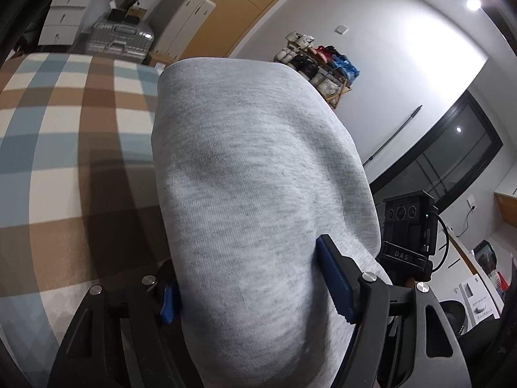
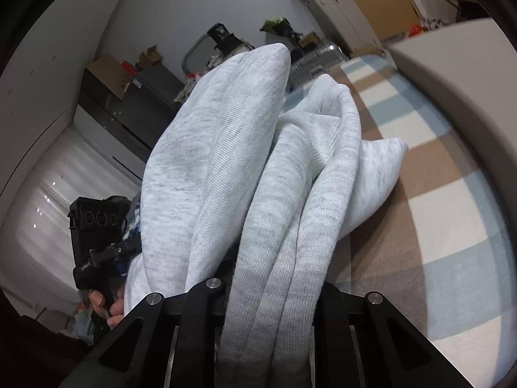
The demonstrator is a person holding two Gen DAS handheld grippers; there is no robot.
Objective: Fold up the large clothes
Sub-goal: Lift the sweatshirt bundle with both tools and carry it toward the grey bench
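A thick fold of the light grey knit garment (image 1: 252, 148) fills the left wrist view. My left gripper (image 1: 248, 258) is shut on it, its blue pads (image 1: 332, 278) pressing on both sides of the bundle. In the right wrist view the same garment (image 2: 226, 148) rises in bunched folds from between the black fingers of my right gripper (image 2: 268, 291), which is shut on it; the cloth hides the fingertips. One corner of the garment (image 2: 378, 168) hangs over the plaid bed cover (image 2: 436, 194). Each view shows the other gripper's black body (image 1: 407, 226) (image 2: 97, 226) beside the cloth.
The bed with its blue, brown and white plaid cover (image 1: 64, 129) lies under the garment. Beyond it stand a silver suitcase (image 1: 119, 37), a white drawer cabinet (image 1: 64, 13) and a shoe rack (image 1: 320, 64). A dark cabinet (image 2: 122, 103) lines the wall. A hand (image 2: 103, 304) holds the left gripper.
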